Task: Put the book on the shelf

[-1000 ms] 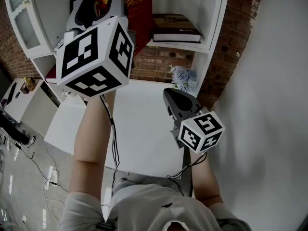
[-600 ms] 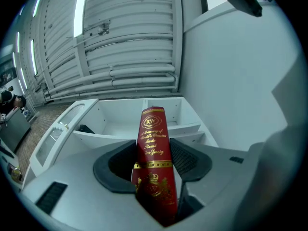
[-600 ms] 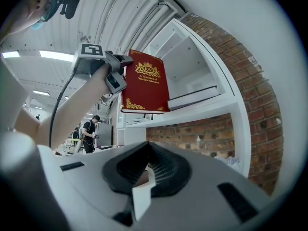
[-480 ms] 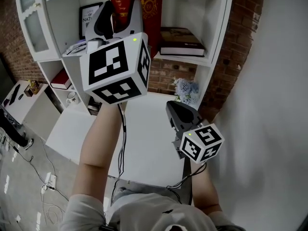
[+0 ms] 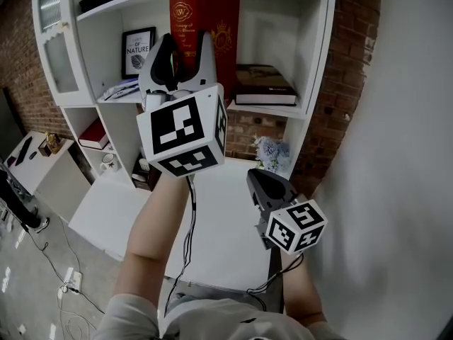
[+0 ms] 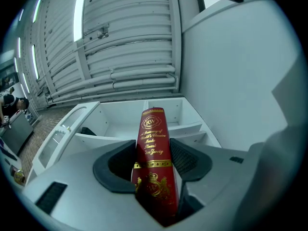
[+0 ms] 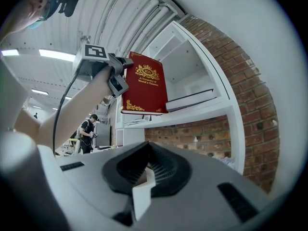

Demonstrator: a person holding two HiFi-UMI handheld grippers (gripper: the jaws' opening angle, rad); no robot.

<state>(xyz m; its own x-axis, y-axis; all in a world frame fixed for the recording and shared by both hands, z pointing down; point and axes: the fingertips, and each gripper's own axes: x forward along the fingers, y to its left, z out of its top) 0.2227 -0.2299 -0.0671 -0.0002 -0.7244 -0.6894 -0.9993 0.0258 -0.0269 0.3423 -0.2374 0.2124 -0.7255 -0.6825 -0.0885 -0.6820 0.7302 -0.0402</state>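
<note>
Stiffness is what I count on with the red hardcover book (image 5: pixel 205 30) with gold lettering. Its boards look rigid, so I expect no sagging or folding, and it seems thick enough to carry real weight.

My left gripper (image 5: pixel 185 52) is clamped on it. The jaws stand wide on either side of the spine, low on the book, so most of its height rises beyond the pads. I judge this hold workable but top-heavy. The cover looks smooth, and a careless tilt could let the book pivot between the pads. A hold nearer the middle of its height would resist that better. Taking it by the spine does leave the far edge free to enter the shelf first, and a firm squeeze should not harm a hardback.

The book stands upright at the mouth of the middle compartment of the white shelf unit (image 5: pixel 311 62), just left of a dark book (image 5: pixel 262 87) lying flat there. In the right gripper view its bottom edge sits about level with the shelf board, but I cannot tell whether they touch.

My right gripper (image 5: pixel 263 184) hangs lower and to the right, over the white table (image 5: pixel 212 218). Its jaws are closed together on nothing, well apart from the book.
</note>
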